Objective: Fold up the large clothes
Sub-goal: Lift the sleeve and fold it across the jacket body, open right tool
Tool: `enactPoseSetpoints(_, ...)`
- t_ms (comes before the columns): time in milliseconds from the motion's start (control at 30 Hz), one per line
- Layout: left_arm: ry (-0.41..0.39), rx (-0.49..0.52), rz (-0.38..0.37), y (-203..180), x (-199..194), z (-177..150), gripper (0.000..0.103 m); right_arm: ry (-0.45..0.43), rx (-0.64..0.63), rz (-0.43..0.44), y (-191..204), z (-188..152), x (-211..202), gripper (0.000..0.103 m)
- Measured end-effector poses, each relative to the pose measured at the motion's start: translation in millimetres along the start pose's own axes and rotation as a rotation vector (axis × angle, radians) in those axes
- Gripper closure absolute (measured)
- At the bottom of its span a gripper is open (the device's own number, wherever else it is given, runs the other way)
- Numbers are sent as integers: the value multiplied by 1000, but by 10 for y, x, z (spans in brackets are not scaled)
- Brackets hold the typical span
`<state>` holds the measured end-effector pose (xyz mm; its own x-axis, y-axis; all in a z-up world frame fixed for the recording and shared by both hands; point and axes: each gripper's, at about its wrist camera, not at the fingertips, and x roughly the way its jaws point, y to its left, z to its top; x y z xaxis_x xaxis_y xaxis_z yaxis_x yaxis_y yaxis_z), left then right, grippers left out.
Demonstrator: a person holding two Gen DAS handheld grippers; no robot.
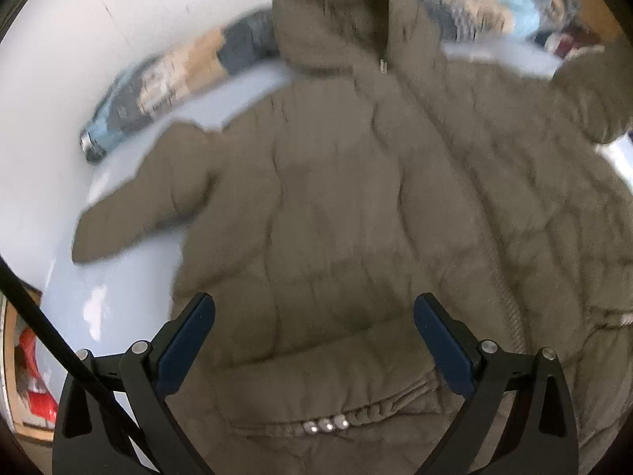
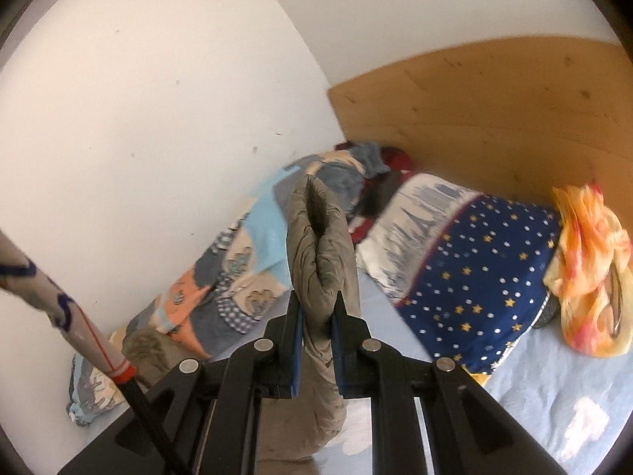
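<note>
Olive puffer jacket (image 1: 356,206) lies spread on the pale blue bed sheet (image 1: 118,277), hood (image 1: 332,19) toward the wall, front up. One sleeve (image 1: 138,213) sticks out flat to the side; the other side of the jacket runs off the frame edge, so I can't see its full extent. Left wrist view is motion-blurred, quilting lines and zipper are soft. Three small metal snaps (image 1: 326,425) show near the hem, low between the fingers.

Left gripper (image 1: 314,316) hovers over the lower body of the jacket, jaws spread wide, nothing between the blue pads (image 1: 186,348). Can't tell if the tips touch the fabric.

Right gripper (image 2: 318,308) is clamped narrow on a sleeve cuff (image 2: 318,245) of the same jacket, cuff sticking up past the fingertips, opening visible at the top. Rest of that sleeve drops behind the gripper body and is mostly hidden.

Behind it: patchwork blanket (image 2: 237,261) bunched along the white wall (image 2: 158,99), star-print pillow (image 2: 474,273), orange-yellow cloth (image 2: 589,273) on the pillow's far end, wooden headboard (image 2: 494,118). Some red and dark fabric (image 2: 395,162) is wedged in the corner, too tangled to identify. A dark pole (image 2: 150,415) with a red band crosses the lower left of the right view, upper part wrapped in something white with blue marks; cut off at both ends.
</note>
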<state>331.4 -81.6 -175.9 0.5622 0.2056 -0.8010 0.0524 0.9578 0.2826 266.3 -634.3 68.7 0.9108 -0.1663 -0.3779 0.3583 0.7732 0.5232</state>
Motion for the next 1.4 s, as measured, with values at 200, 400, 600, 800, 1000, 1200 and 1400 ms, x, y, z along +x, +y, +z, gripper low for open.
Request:
enactPoseSetpoints(200, 52, -57, -35, 95, 204, -11, 3, 12, -59, 53, 530, -2, -140, 89)
enactPoseSetpoints(400, 9, -101, -33, 250, 130, 87, 3, 39, -123, 127, 1144, -143, -158, 89)
enactPoseSetpoints(600, -2, -187, -57, 594, 127, 235, 3, 97, -208, 215, 1858, -484, -76, 89)
enactPoseSetpoints(800, 11, -305, -80, 982, 222, 481, 3, 182, -272, 279, 2504, -1069, 170, 90)
enactPoseSetpoints(1000, 1, -393, -104, 1278, 115, 526, 3, 270, -332, 305, 2967, -1661, 499, 90)
enactPoseSetpoints(1200, -8, -402, -82, 1432, 105, 520, 3, 370, -383, 322, 3320, -2334, 877, 90)
enactPoseSetpoints(1400, 21, -440, -88, 1537, 206, 493, 3, 449, -435, 315, 3551, -2961, 1213, 90)
